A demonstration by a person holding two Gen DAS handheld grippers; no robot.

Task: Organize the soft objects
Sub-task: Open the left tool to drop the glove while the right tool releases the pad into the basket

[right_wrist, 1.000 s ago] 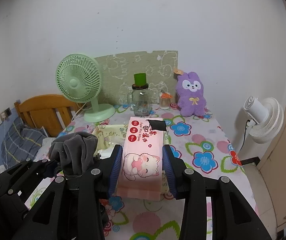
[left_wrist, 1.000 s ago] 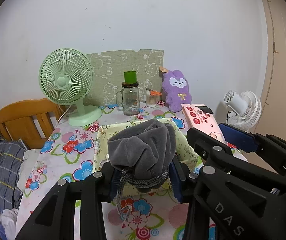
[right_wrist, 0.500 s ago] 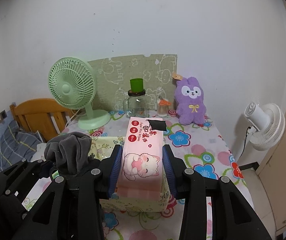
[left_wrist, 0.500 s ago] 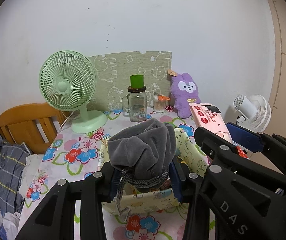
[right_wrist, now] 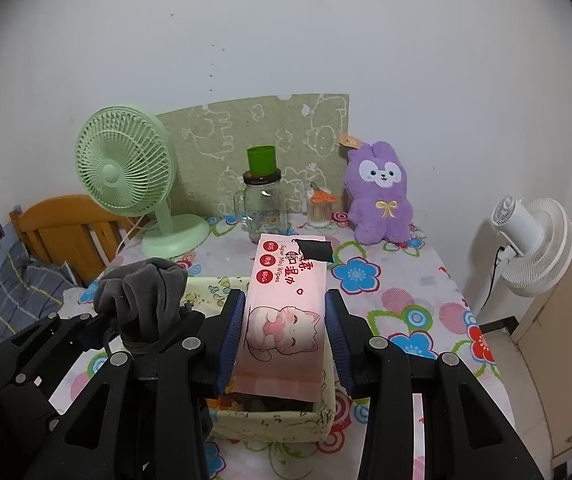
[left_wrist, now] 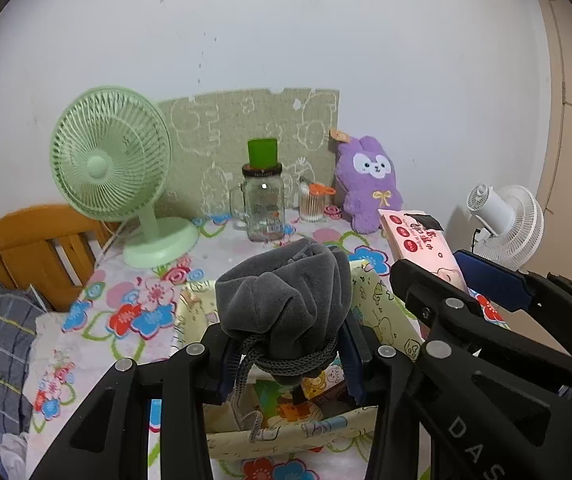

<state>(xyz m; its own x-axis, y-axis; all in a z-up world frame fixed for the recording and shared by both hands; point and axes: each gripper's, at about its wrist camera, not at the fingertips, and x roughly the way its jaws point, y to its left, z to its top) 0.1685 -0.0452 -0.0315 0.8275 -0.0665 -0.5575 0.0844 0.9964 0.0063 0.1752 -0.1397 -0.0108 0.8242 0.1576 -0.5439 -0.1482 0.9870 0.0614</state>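
Note:
My left gripper [left_wrist: 287, 364] is shut on a grey drawstring pouch [left_wrist: 286, 300] and holds it above the open cream fabric box [left_wrist: 385, 312]. The pouch also shows in the right wrist view [right_wrist: 146, 300]. My right gripper [right_wrist: 284, 340] is shut on a pink pack of wet wipes [right_wrist: 286, 308] and holds it over the same box [right_wrist: 270, 420]. The pack also shows in the left wrist view [left_wrist: 421, 244]. A purple plush rabbit [right_wrist: 379, 192] sits upright at the back of the table by the wall.
A green desk fan [right_wrist: 134, 176], a glass jar with a green cup on top [right_wrist: 264, 204] and a jar of cotton swabs [right_wrist: 319, 208] stand at the back. A white fan [right_wrist: 533, 240] stands off the table's right edge. A wooden chair [right_wrist: 62, 224] is at the left.
Both grippers have moved back and up with their loads. The fabric box now lies right under them, and its inside shows below the pouch.

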